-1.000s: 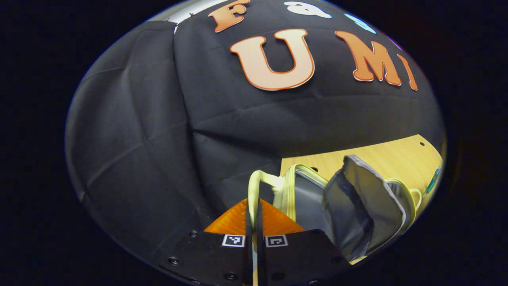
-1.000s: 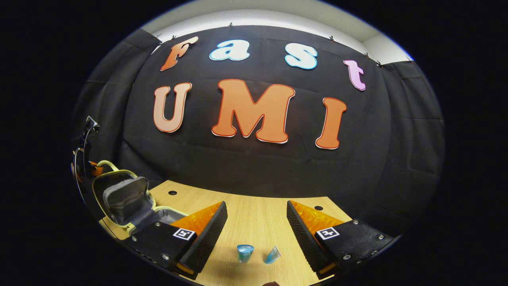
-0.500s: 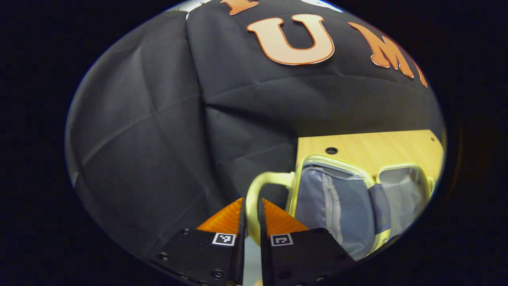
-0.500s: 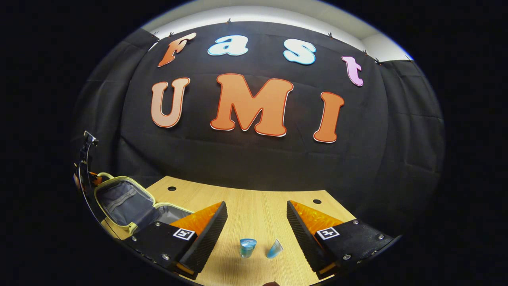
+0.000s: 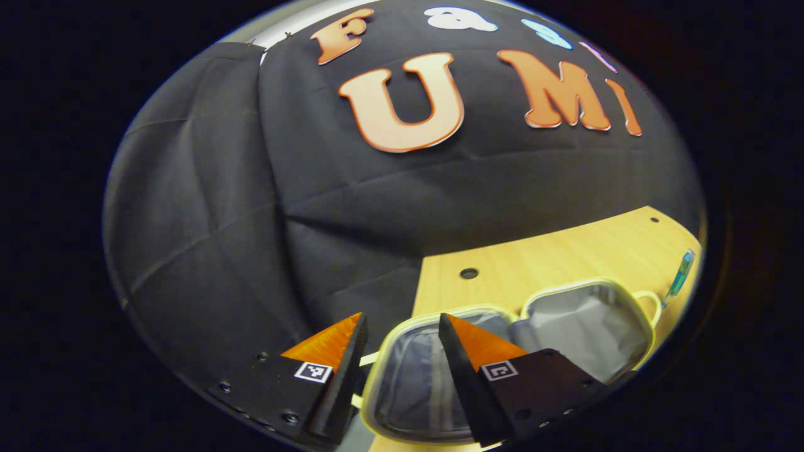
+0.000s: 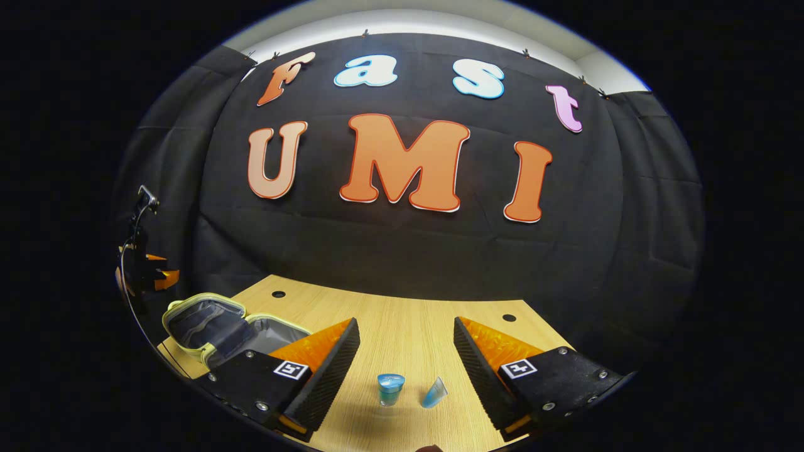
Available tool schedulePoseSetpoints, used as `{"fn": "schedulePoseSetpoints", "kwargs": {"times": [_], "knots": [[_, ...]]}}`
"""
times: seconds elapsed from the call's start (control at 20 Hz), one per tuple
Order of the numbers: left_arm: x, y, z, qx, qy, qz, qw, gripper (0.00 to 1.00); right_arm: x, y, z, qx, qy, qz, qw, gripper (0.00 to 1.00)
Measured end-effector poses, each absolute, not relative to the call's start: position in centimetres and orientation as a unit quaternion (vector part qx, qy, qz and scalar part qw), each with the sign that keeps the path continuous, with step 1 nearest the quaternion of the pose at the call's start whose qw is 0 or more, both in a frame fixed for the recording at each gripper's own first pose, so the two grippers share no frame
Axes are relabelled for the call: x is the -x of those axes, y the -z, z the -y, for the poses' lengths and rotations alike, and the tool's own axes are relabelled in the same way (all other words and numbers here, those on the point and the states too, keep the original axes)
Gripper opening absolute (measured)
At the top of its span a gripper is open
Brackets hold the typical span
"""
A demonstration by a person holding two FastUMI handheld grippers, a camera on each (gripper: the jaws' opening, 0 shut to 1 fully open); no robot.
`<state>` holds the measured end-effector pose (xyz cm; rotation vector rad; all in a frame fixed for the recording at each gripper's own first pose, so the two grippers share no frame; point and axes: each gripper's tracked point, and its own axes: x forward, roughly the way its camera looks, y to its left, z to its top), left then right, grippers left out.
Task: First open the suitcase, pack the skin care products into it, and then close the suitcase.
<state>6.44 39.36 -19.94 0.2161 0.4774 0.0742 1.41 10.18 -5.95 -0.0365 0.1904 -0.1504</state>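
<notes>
black cloth wall (image 6: 402, 251) closes off the booth behind a light wood surface (image 6: 402, 326) that has small round holes near its far edge. largest on that surface is the suitcase (image 5: 502, 339), a small pale yellow-green case with grey lining, lying fully open with both halves flat, lining up, joined at a grey hinge strip; it sits at the surface's left end as the right gripper view shows it, near the corner and close to the cloth. in the left gripper view one half lies directly under the left gripper (image 5: 402, 333), partly hidden by the fingers, and the other half spreads away toward the middle of the surface, with a pale loop handle (image 5: 650, 301) at its outer end. the left gripper hovers above the suitcase with its fingers spread wide apart and nothing between them; in the right gripper view it hangs just above and beyond the suitcase's far half. the right gripper (image 6: 407, 342) is also held wide open and grips nothing, well to the right of the suitcase. between its fingers, on the bare surface, stand two small blue skin care products: a little blue jar (image 6: 391, 389) upright, and just beside it, apart, a tilted blue tube (image 6: 434, 393).
</notes>
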Motion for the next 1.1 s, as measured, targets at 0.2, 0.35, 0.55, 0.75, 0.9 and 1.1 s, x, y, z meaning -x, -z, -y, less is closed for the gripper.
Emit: {"fn": "schedulePoseSetpoints", "kwargs": {"times": [0.2,0.35,0.55,0.75,0.9,1.1], "knots": [[-6.0,17.8,-33.4,-0.105,-0.005,-0.209,0.972,0.92,-1.0,7.8,-8.5,0.028,0.061,-0.106,0.992,0.95],[-5.4,16.9,-28.0,-0.084,0.019,-0.200,0.976,1.00,-0.6,9.3,-7.1,0.025,0.044,-0.121,0.991,0.96],[-4.6,16.7,-20.1,-0.046,0.055,-0.189,0.979,0.98,-0.6,11.4,-5.7,0.019,0.019,-0.135,0.990,0.95],[-3.6,18.4,-12.6,-0.032,0.089,-0.198,0.976,0.98,-0.7,13.8,-4.7,0.020,-0.012,-0.155,0.988,0.96],[-2.1,19.9,-7.2,-0.026,0.115,-0.201,0.973,0.98,-0.5,15.8,-4.3,0.020,-0.037,-0.165,0.985,0.96],[-0.6,23.0,-1.0,-0.018,0.149,-0.203,0.968,0.98,-0.6,18.8,-3.0,0.032,-0.054,-0.170,0.983,0.96]]}}
